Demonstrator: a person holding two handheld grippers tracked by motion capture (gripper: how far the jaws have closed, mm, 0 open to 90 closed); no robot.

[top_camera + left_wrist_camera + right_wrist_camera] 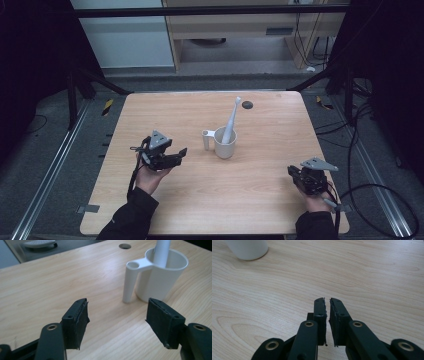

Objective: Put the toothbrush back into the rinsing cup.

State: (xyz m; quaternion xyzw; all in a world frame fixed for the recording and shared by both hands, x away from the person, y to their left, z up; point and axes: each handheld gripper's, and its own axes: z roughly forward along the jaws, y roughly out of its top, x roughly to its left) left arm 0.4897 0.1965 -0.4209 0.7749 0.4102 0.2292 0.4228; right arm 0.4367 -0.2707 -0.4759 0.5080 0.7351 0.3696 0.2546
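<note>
A white cup (225,143) holding a toothbrush (231,118) stands mid-surface. The left gripper (117,315), jaws spread, faces its handle; the right gripper (327,305), jaws pressed together, rests near the right front corner.

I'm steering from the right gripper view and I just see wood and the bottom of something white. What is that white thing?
Observer: It's a white cup with a handle, standing upright on the table.
Operator: Is anything inside it?
Observer: Yes, a white toothbrush stands in it, leaning toward the far edge.
Operator: Is the other hand-held gripper near it?
Observer: The left hand-held gripper is open and points at the cup's handle, not touching it.
Operator: And mine?
Observer: The right hand-held gripper, shut on nothing, sits near the table's near right corner, away from the cup.
</note>
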